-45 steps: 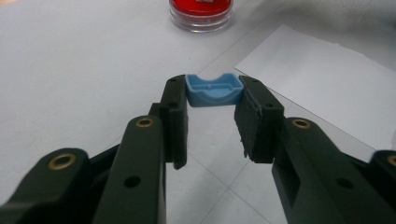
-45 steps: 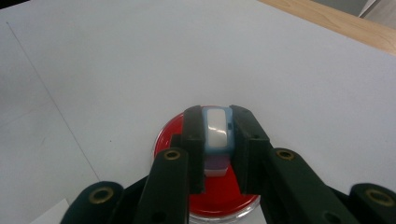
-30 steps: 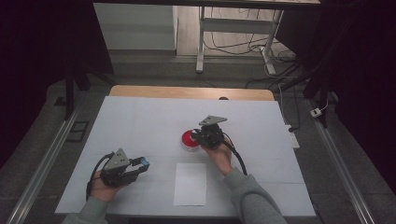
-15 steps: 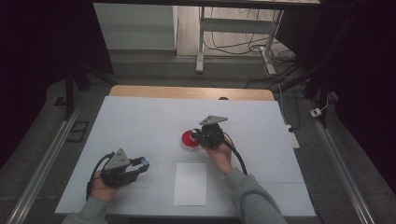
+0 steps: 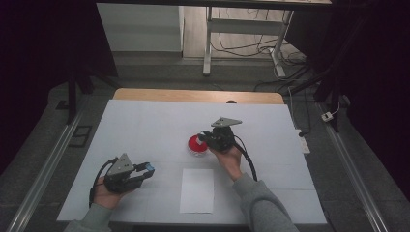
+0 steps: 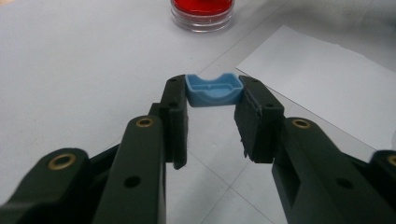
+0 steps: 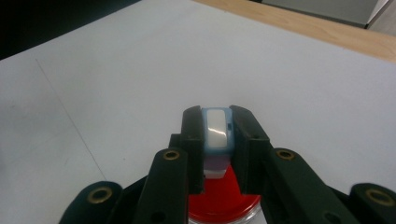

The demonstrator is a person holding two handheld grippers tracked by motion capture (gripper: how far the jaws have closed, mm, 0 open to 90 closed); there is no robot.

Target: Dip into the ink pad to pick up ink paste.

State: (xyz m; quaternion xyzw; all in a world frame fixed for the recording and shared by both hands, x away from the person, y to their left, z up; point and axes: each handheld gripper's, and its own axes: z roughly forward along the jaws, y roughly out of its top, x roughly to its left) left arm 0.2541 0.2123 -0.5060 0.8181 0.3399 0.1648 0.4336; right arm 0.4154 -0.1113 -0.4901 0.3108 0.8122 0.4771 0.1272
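Observation:
My left gripper (image 6: 211,109) is shut on a small blue tray-shaped cap (image 6: 214,88), held level just over the table near its front left; in the high view that cap (image 5: 150,167) shows at the gripper's tip. My right gripper (image 7: 217,140) is shut on a small blue-and-white stamp (image 7: 216,127) and holds it right above a round clear dish with red filling (image 7: 224,205). In the high view the right gripper (image 5: 202,137) reaches over the red dish (image 5: 196,146) at mid-table. Whether the stamp touches the red surface I cannot tell.
A white sheet of paper (image 5: 197,190) lies near the table's front edge between the two hands, and also shows in the left gripper view (image 6: 327,84). The white table cover (image 5: 145,125) ends in a wooden strip (image 5: 193,95) at the back. Cables trail from both grippers.

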